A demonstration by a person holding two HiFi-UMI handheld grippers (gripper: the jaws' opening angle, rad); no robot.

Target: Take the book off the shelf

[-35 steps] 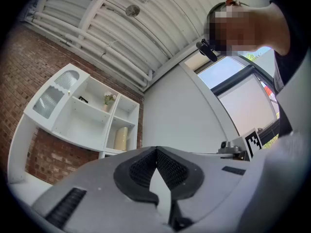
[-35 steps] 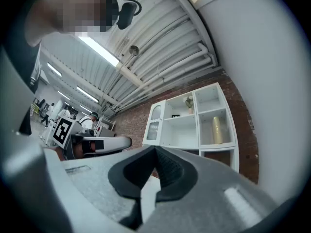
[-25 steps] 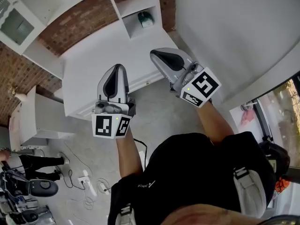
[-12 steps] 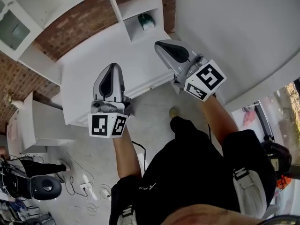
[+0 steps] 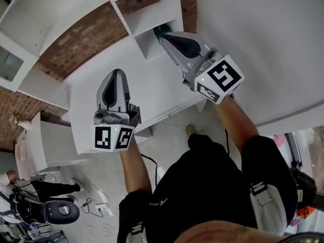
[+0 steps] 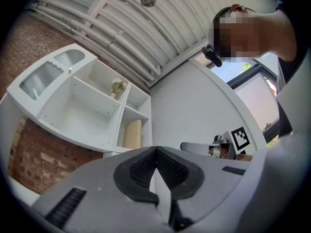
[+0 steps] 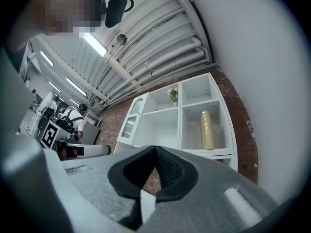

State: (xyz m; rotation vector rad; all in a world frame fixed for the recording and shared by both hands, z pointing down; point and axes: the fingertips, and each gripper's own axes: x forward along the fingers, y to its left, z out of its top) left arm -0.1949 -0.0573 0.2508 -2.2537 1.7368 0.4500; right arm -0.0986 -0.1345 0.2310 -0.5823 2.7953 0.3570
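I held both forearms stretched out ahead of the person's body. The left gripper (image 5: 117, 74) sat lower and nearer, its marker cube toward the head camera and its tip over the white cabinet top (image 5: 86, 105). The right gripper (image 5: 163, 36) was raised higher and reached further forward, with its nose pointing at the white shelf (image 7: 170, 125).

In the left gripper view the dark pads (image 6: 171, 165) met at the tip, so the jaws were clenched together with nothing between them. The right gripper view showed the same. Its jaws were pressed closed and empty, leaving only a small triangular gap below the tips.

The book (image 7: 207, 130) stood upright in the lower right compartment of the shelf, its pale yellowish spine facing out. It was ahead of both grippers and well apart from them, touched by neither. A small plant (image 7: 173, 95) sat in the compartment above, to the left. A brick wall (image 5: 81, 34) showed behind and below the shelf. In the head view the right gripper's nose overlapped the book's compartment and hid most of it.
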